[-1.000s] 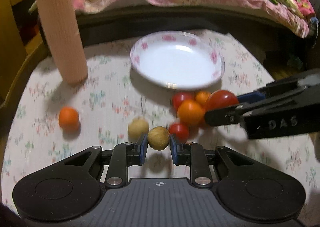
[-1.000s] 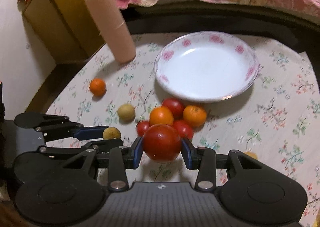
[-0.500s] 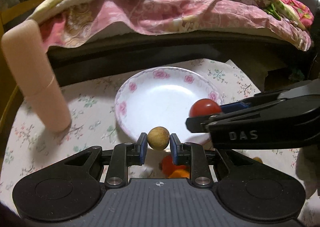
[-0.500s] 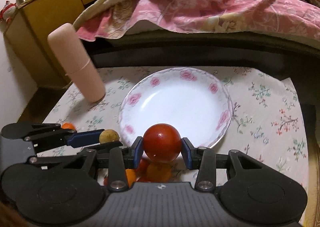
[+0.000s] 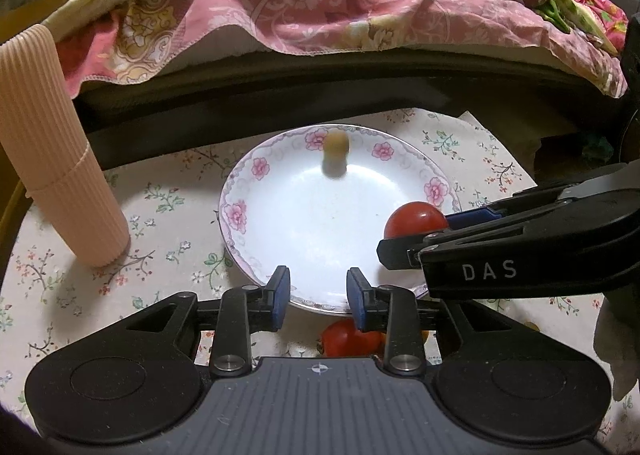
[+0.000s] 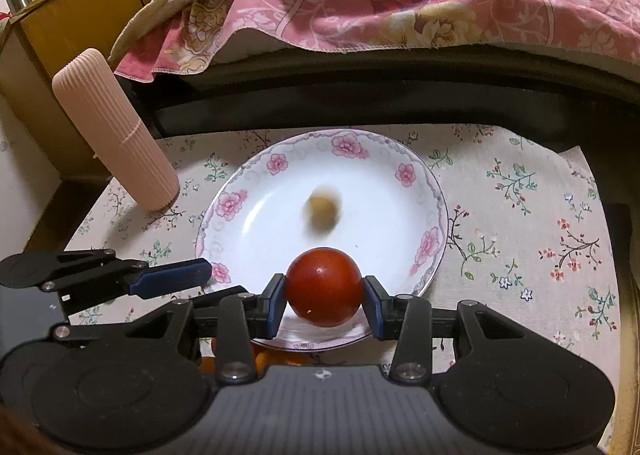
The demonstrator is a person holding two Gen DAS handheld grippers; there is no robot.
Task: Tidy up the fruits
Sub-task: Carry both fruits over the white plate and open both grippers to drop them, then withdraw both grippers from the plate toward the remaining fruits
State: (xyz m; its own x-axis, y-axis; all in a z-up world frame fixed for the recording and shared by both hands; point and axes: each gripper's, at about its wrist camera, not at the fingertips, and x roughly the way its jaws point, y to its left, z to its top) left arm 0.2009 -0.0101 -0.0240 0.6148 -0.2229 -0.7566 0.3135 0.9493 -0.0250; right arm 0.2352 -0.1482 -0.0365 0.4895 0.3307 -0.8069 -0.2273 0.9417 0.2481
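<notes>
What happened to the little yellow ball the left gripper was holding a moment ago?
The left gripper opened and let go of the small yellow fruit, which now shows blurred over the far side of the plate, apparently dropping or rolling in it. Both grippers had moved from the fruit pile up to the plate. The right gripper still clamps the red tomato, and the pink ribbed bottle stayed put.

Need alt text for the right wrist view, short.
The right claw grips a red tomato over the near rim of a floral plate, where a blurred yellowish fruit sits. The left claw, open, reaches in from the left.
</notes>
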